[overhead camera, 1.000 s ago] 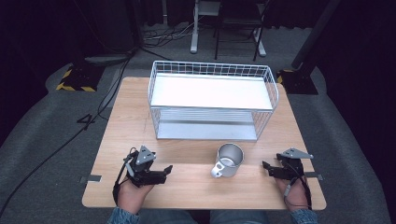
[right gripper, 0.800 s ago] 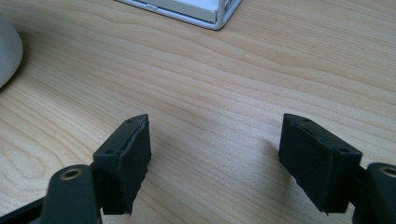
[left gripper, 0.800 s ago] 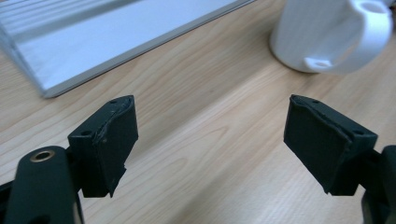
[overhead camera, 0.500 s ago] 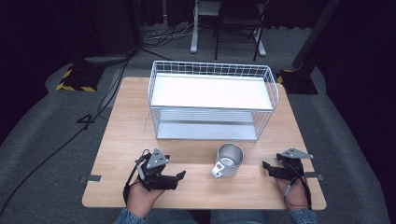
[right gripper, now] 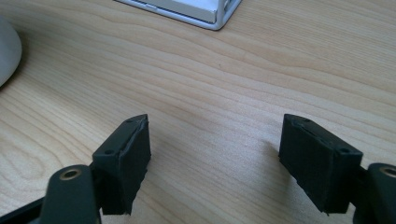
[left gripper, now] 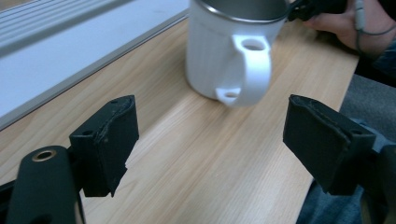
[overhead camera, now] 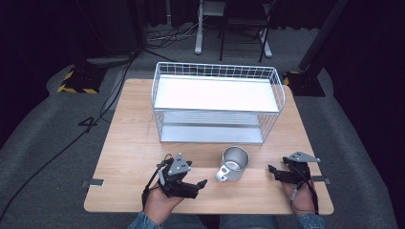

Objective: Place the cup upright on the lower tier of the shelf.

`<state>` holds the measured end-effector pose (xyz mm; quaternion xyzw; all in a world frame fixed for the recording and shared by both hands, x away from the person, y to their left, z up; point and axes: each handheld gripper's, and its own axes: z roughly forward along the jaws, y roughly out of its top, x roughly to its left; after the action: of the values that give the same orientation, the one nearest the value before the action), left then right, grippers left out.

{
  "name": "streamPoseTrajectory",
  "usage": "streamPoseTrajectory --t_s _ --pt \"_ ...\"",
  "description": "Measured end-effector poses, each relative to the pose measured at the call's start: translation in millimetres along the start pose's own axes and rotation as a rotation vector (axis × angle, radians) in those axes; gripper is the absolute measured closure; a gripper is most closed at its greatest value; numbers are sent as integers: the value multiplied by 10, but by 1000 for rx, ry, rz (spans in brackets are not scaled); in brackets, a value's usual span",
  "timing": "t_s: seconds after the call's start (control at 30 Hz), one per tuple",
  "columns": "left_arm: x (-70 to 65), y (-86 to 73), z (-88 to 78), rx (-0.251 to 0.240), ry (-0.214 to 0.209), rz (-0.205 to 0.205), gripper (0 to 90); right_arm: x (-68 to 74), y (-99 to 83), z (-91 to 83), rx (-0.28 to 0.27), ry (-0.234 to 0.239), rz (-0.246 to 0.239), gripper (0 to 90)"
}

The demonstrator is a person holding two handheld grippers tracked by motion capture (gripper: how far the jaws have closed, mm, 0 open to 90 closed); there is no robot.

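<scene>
Ahead of your left gripper [overhead camera: 203,182] stands the white mug [overhead camera: 232,163], near but not touched, its handle [left gripper: 245,70] turned back toward your jaws. Seen from the left gripper view, those jaws stand wide apart with bare wooden table [left gripper: 210,158] between them, and the mug [left gripper: 231,46] sits just beyond the gap, roughly on its midline. The mug's metal rim shows at the top of that view, and the handle has two small round holes, one high and one low. Off to the left of your claw in that view runs the pale base of the wire basket [left gripper: 70,46].

Your right gripper [overhead camera: 271,170] rests low over the table at the mug's far side, pointing toward it and apart from it. Its jaws are spread as well, nothing between them but wood grain [right gripper: 215,140]. At the far left of the right gripper view a rounded pale edge [right gripper: 7,51] shows, likely the mug, though too little of it is seen to be sure. Beyond your right claw, up and slightly to its right, lies a corner of the basket [right gripper: 219,11].

From the high view, the mug stands between your two grippers, upright, open end up, with the white wire basket [overhead camera: 217,102] behind it across the table.
</scene>
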<state>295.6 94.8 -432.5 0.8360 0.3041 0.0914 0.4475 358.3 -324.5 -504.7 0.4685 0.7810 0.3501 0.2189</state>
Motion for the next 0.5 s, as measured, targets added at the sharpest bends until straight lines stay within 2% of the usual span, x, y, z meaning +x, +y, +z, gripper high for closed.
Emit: streamPoseTrajectory --t_s 0.2,0.37,0.5 --pt "-109 60 118 4 -41 28 188 -7 -3 -3 0 -8 10 252" --pt "-154 80 216 -5 -65 18 188 -6 -3 -3 0 -9 11 252" --pt "-189 91 274 -14 -65 2 187 -5 -4 -3 0 -11 9 252"
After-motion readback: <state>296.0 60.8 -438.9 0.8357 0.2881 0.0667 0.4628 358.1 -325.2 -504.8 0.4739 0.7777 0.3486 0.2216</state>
